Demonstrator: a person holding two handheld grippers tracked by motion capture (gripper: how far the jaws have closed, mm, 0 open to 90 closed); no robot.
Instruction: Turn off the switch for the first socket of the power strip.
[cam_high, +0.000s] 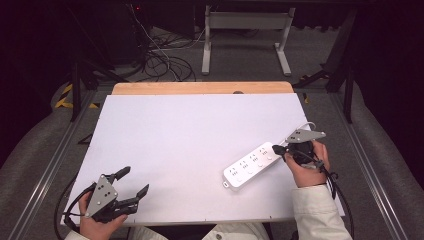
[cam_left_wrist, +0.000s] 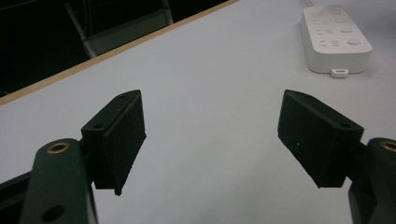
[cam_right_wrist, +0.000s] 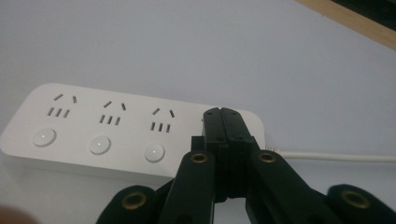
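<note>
A white power strip (cam_high: 251, 165) lies flat on the white counter (cam_high: 190, 150), toward the counter's right edge and nearer its front than its back, set at a slant so that one end points to the front and the other to the right edge. Its top carries rows of sockets, each with a round button beside it, and a white cord (cam_right_wrist: 336, 155) runs off from the end nearest the right edge. The right tool (cam_high: 281, 149) sits at that same end of the strip, held in a hand (cam_high: 306, 167) in a pale sleeve; in the right gripper view its two black jaws are pressed together with nothing between them, their tips over the strip's top face. The left tool (cam_high: 134, 181) is at the counter's front left corner, well apart from the strip, its jaws spread wide and empty above the bare surface.
</note>
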